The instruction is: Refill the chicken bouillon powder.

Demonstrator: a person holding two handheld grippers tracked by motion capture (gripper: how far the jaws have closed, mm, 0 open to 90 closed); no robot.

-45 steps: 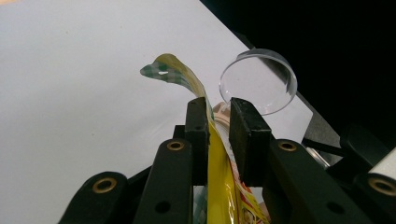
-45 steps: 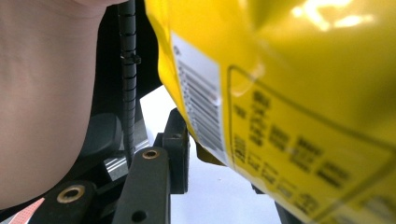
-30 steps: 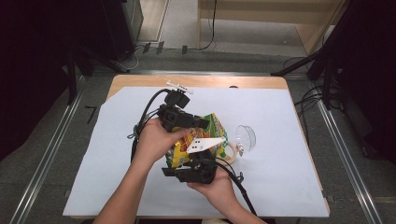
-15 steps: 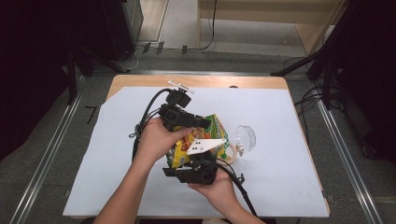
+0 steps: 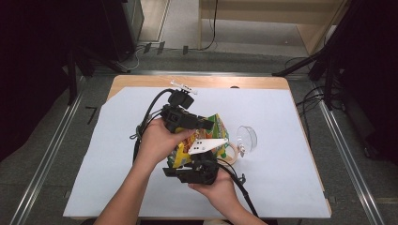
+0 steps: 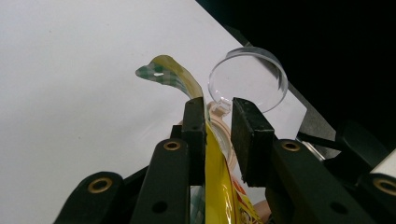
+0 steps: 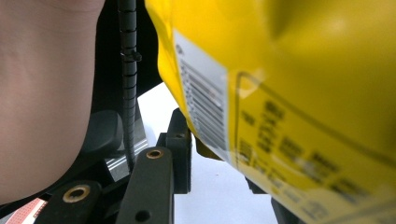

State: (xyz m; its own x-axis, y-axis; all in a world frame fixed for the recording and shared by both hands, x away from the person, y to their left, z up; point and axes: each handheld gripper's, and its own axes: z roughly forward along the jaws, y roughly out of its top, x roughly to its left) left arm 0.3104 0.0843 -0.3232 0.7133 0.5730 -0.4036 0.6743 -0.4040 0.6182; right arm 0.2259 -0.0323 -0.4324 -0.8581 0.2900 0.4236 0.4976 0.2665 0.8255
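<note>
Holding a yellow bag [image 5: 202, 136] above the desk [image 5: 281, 187] beside a clear cup [image 5: 246, 138], both claws pinch its edges. It looks soft, light, crinkly; grab edges.

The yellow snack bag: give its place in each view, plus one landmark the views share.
High view: yellow snack bag at table centre, between both grippers.
Left gripper view: bottom centre, its edge rising between the jaws, curled top at upper centre.
Right gripper view: right and top of the frame, barcode facing the camera.
Shared landmark: the white table cover; the clear round lid appears in the high and left gripper views.
</note>
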